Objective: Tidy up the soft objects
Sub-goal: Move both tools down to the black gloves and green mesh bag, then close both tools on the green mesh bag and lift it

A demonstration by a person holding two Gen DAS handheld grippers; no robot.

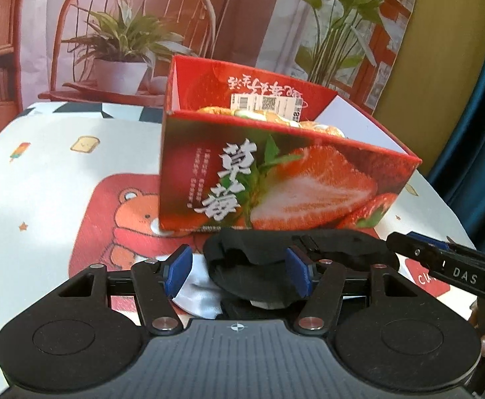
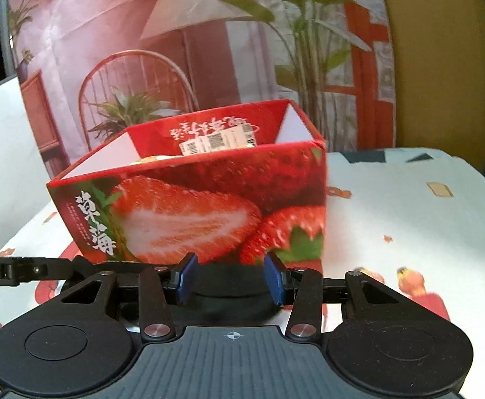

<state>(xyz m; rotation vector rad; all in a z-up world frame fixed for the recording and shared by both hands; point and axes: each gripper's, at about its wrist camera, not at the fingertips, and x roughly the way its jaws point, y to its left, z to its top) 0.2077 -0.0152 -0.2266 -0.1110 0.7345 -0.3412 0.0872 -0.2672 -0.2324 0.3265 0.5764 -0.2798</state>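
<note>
The box [image 1: 275, 173] stands on the surface [image 1: 59, 153], packets [image 1: 322, 129] inside it. Socks [image 1: 252, 266] lie on the surface just before the box, between the left tongs [image 1: 237, 274].

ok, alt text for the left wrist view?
The left gripper, jaws apart, hangs over a crumpled black sock lying on a white one, just in front of an open red strawberry box on a cartoon-print tablecloth. The right gripper reaches in from the right edge.

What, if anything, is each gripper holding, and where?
Cannot tell: black fabric lies between both pairs of jaws; no clear grip shows.
</note>
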